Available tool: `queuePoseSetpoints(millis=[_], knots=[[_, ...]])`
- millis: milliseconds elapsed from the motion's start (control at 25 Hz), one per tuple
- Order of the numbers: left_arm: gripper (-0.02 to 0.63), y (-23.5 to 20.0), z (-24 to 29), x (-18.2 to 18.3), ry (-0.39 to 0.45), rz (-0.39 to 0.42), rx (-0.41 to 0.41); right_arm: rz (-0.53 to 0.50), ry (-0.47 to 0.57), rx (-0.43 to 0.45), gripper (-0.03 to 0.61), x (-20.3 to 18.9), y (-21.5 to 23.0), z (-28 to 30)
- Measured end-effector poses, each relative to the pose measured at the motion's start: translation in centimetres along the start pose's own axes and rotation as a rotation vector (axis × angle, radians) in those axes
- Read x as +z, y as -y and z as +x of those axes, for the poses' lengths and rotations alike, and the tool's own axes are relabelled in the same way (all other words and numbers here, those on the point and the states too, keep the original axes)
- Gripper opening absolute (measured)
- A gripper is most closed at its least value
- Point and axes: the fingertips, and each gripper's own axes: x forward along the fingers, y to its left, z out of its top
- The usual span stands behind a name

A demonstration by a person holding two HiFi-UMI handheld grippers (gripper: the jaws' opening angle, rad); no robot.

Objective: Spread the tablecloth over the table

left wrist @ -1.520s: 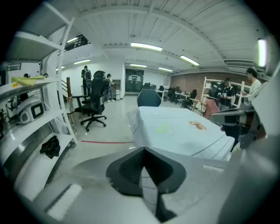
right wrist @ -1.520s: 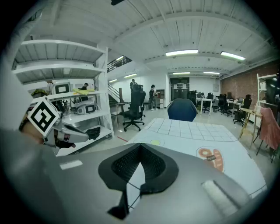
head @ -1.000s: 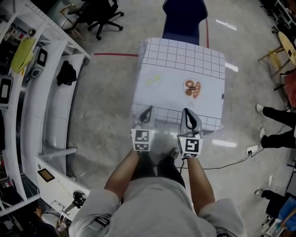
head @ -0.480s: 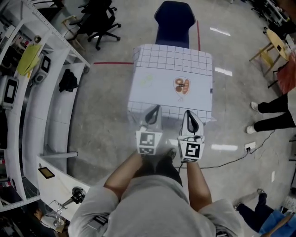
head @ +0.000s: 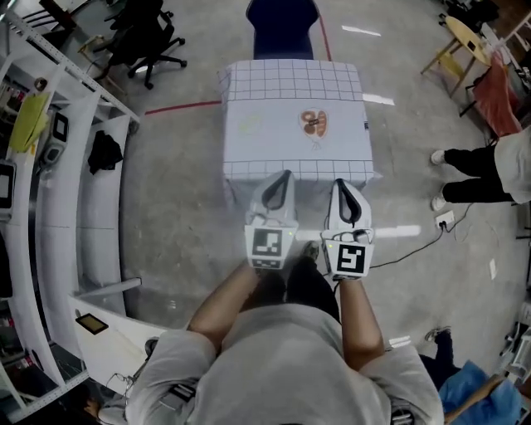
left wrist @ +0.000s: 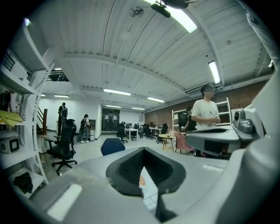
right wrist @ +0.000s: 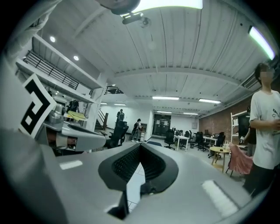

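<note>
The white tablecloth [head: 282,124], with a grid border and an orange print in the middle, lies spread over the table and hangs down its sides. Both grippers are held up in front of the table's near edge, apart from the cloth. My left gripper [head: 283,176] is shut with nothing in it, and my right gripper [head: 341,184] beside it is shut and empty too. In the left gripper view the closed jaws [left wrist: 142,151] point level across the room, and a strip of the cloth [left wrist: 148,189] shows below them. The right gripper view shows its jaws [right wrist: 141,147] the same way above the cloth [right wrist: 131,186].
A blue chair [head: 282,23] stands behind the table. White shelving [head: 58,191] runs along the left, with a black office chair [head: 141,37] beyond it. A person [head: 485,170] stands at the right near a floor cable [head: 415,242] and a wooden stool [head: 456,41].
Both grippers have lifted up and drawn back from the table's near edge, still shut. The view has pulled back, so the table sits farther off.
</note>
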Motion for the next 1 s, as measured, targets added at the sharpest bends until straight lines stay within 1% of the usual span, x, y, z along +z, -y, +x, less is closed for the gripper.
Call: queuePoseSetpoints(millis=[80, 160, 280, 400, 560, 720, 840, 880, 1000], knots=[[0.020, 0.1, -0.6, 0.0, -0.014, 0.024, -0.016, 0.011, 0.014, -0.002, 0.006, 0.9, -0.4, -0.3], [0.020, 0.1, -1.3, 0.1, -0.018, 0.033, -0.016, 0.029, 0.020, 0.006, 0.006, 1.4, -0.7, -0.6], [0.020, 0.1, -1.8, 0.9, -0.004, 0.046, -0.007, 0.050, 0.027, 0.025, 0.006, 2.3, -0.7, -0.8], [0.020, 0.7, -1.8, 2.2, 0.021, 0.056, -0.008, 0.043, 0.055, 0.051, 0.006, 4.0, -0.5, -0.6], [0.020, 2.2, -1.5, 2.7, 0.033, 0.043, -0.001, 0.034, 0.039, 0.058, 0.006, 3.1, 0.5, -1.1], [0.020, 3.2, -1.2, 2.6, 0.030, 0.017, 0.004, 0.046, 0.041, 0.058, 0.006, 3.0, 1.3, -1.5], [0.020, 3.8, -0.8, 3.3, 0.059, -0.017, 0.013, 0.051, 0.042, 0.056, 0.006, 3.0, 1.9, -1.7], [0.020, 4.1, -0.7, 3.3, 0.058, -0.015, 0.010, 0.051, 0.041, 0.056, 0.006, 3.0, 2.1, -1.7], [0.020, 4.7, -0.4, 2.6, 0.024, 0.027, -0.008, 0.049, 0.039, 0.059, 0.006, 2.7, 2.6, -1.9]])
